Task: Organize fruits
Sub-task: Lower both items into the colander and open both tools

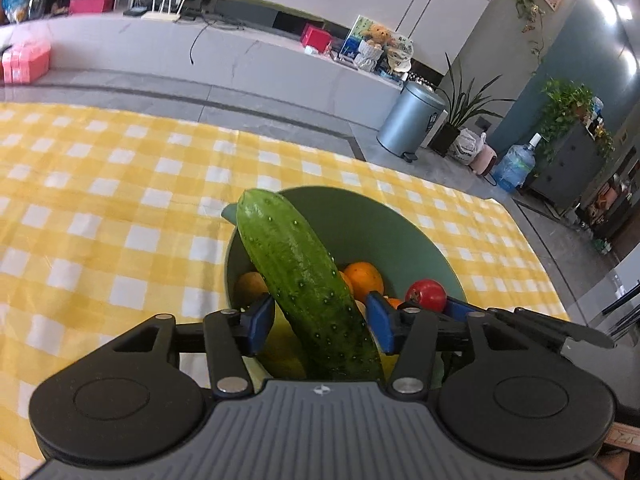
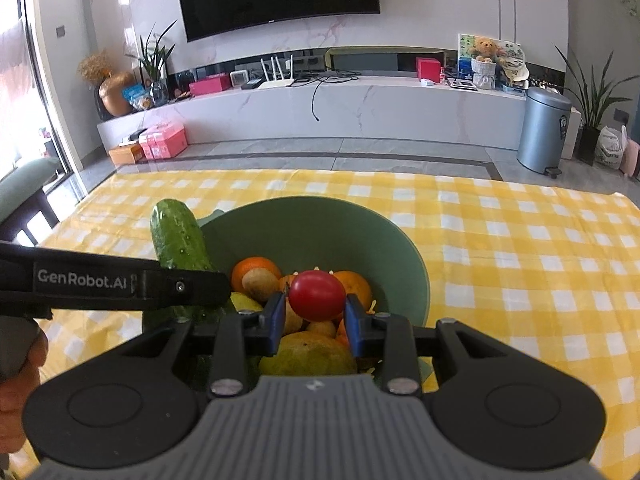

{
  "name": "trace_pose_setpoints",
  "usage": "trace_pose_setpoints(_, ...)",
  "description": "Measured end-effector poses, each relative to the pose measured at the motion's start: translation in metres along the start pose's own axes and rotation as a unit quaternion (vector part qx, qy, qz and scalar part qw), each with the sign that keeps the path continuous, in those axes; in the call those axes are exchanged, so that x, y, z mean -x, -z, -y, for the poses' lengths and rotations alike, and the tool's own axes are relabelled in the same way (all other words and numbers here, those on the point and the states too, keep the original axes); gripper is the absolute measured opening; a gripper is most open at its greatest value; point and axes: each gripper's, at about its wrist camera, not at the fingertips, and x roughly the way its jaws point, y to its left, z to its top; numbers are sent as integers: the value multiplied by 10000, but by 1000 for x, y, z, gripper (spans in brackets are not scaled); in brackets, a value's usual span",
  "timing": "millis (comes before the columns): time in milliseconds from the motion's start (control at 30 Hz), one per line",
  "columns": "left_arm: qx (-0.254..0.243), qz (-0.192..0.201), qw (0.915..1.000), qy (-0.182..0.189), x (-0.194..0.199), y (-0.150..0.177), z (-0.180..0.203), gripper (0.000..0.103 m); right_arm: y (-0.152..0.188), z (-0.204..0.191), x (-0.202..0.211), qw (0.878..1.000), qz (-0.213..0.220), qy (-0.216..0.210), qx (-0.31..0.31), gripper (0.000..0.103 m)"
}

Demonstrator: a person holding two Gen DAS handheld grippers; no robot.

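Note:
A green bowl [image 1: 352,220] on the yellow checked tablecloth holds oranges [image 1: 364,278], a potato and yellow-green fruit. My left gripper [image 1: 320,322] is shut on a cucumber [image 1: 296,268] that points up and away over the bowl's left rim. My right gripper [image 2: 316,318] is shut on a red tomato [image 2: 317,295] just above the fruit in the bowl [image 2: 320,224]. The cucumber [image 2: 180,236] and the left gripper's black arm show at the left of the right wrist view. The tomato [image 1: 426,294] and right gripper show at the right of the left wrist view.
The checked table [image 2: 520,248] stretches left, right and beyond the bowl. Past its far edge are the floor, a white TV bench [image 2: 360,108], a grey bin [image 2: 543,130] and plants. A hand [image 2: 16,392] holds the left gripper at the lower left.

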Motion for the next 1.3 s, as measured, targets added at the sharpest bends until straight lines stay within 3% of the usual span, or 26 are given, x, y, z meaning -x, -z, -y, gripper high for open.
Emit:
trace_pose_setpoints(200,163,275,9993,208,12,-4,-9,74,-4,-6,-11,9996,-160,10,222,28)
trace_pose_setpoints(500,320,348,9986,221,17,-5,-18,75,-1,-15,-32,9978,-527,33,409,29)
trace_pose_setpoints(733,226,496,9983,186,26,-2,-16,76,-1,-15,-29,9974,-541,155,440,30)
trace_pose_setpoints(900,5,698,9973,225,40,0,-7,78,-6,-17,-16,9981,-391,185,449,36)
trace_pose_setpoints(1067,-238,967,9948,224,60,0,6,82,-13,-19,10,9990,-55,194,408,60)
trace_pose_setpoints(1300,-168,1295,9913,162,92,-6,10,82,-16,-13,67,9977,638,187,112,74)
